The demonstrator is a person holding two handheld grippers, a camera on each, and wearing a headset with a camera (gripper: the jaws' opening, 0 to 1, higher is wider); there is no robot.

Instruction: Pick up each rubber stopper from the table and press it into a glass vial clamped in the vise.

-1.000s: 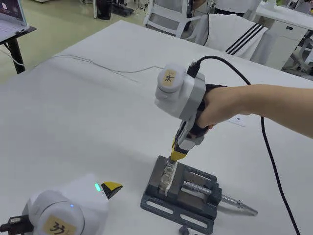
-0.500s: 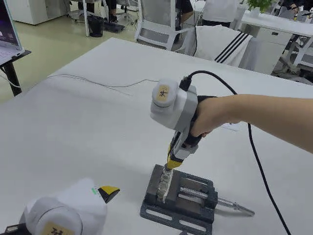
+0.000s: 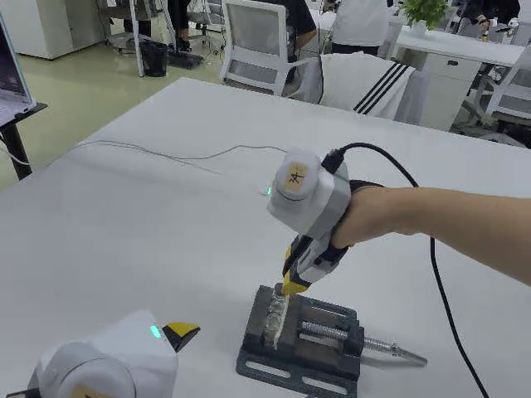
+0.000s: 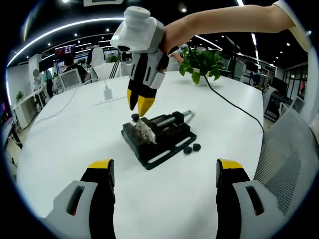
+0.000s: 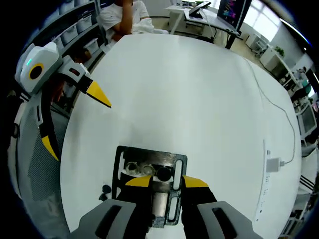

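Observation:
A dark vise [image 3: 303,344] stands on the white table and clamps glass vials [image 3: 274,319] in a row. My right gripper [image 3: 290,288] points down over the far end of that row, just above a vial with a black stopper [image 5: 163,173] in its mouth [image 4: 134,117]. Its fingers [image 5: 193,183] stand slightly apart with nothing between them. A neighbouring vial [image 5: 132,168] shows an uncapped mouth. Two loose black stoppers [image 4: 192,148] lie beside the vise base [image 5: 104,193]. My left gripper [image 4: 164,172] is wide open and holds nothing, short of the vise [image 3: 181,334].
A black cable [image 3: 440,274] trails from the right gripper across the table. A thin white cable [image 3: 166,155] and a charger [image 4: 106,93] lie farther off. Office chairs [image 3: 253,46] and desks stand beyond the table's far edge.
The head camera has shifted. The right gripper has stayed at the vial end of the vise, and the left gripper has stayed low at the near left.

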